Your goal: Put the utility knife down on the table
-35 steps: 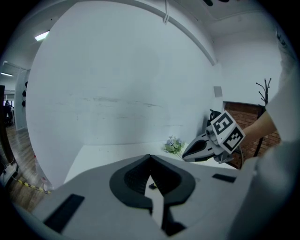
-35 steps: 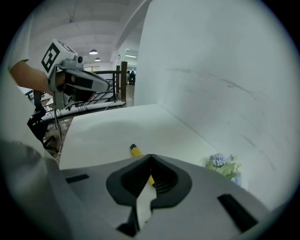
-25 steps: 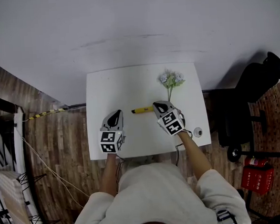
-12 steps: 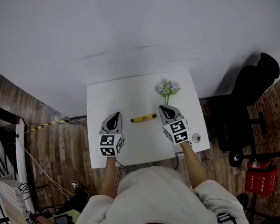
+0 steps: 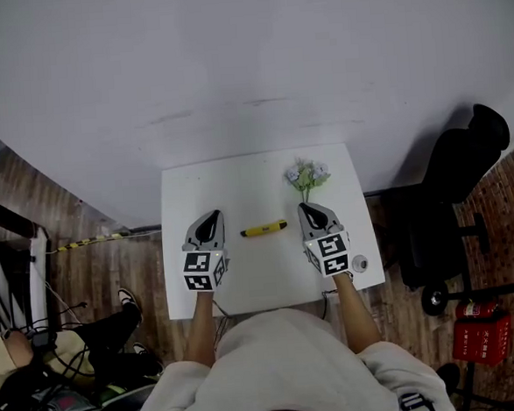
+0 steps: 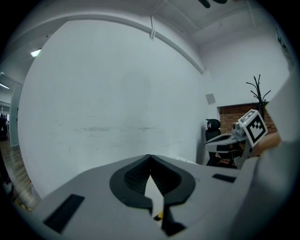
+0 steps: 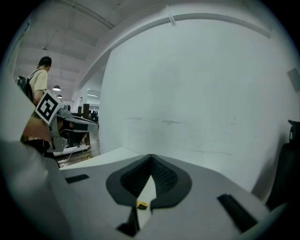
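The right gripper (image 5: pixel 311 210), jaws pressed together and empty, has drawn back from the utility knife (image 5: pixel 264 230). The left gripper (image 5: pixel 209 218) is likewise closed on nothing. The knife lies free midway between the left and right edges of the worktop (image 5: pixel 238 180), so the placing looks done.

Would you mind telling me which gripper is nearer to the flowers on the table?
Right. The right gripper is just short of the flowers; the left gripper is farther off, beyond the utility knife.
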`<state>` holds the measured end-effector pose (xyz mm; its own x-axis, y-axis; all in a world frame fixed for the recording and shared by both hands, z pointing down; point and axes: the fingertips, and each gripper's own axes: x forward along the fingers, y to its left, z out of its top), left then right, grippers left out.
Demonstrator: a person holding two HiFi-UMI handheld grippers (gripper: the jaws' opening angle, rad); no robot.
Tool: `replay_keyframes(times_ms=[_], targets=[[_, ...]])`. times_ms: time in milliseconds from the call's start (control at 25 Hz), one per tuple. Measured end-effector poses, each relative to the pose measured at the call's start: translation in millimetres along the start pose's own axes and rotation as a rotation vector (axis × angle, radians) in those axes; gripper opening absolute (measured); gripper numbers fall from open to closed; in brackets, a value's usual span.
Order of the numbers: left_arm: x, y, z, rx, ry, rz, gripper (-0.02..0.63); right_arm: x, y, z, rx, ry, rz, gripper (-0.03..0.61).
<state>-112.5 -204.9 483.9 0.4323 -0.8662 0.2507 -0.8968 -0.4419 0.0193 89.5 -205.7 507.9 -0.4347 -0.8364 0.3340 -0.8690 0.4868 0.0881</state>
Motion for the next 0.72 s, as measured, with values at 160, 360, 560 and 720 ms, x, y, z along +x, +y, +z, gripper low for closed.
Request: replay_keyframes(times_ms=[160, 360, 560, 720], targets=[[-14, -1, 2, 0.003, -0.013, 0.008, 0.006, -12, 2, 4, -0.007, -0.021, -0.018, -0.002], [8, 11, 6, 0.005, -0.003, 0.012, 0.006, 7, -14, 5, 0.007, -0.022, -0.028, -0.002], [7, 10, 6, 0.005, -0.006, 0.012, 0.006, 5, -15, 5, 0.007, -0.023, -0.035, -0.002], [8, 12, 6, 0.003, -0.004, 0.011, 0.006, 8, -17, 6, 0.004, -0.021, -0.038, -0.002]])
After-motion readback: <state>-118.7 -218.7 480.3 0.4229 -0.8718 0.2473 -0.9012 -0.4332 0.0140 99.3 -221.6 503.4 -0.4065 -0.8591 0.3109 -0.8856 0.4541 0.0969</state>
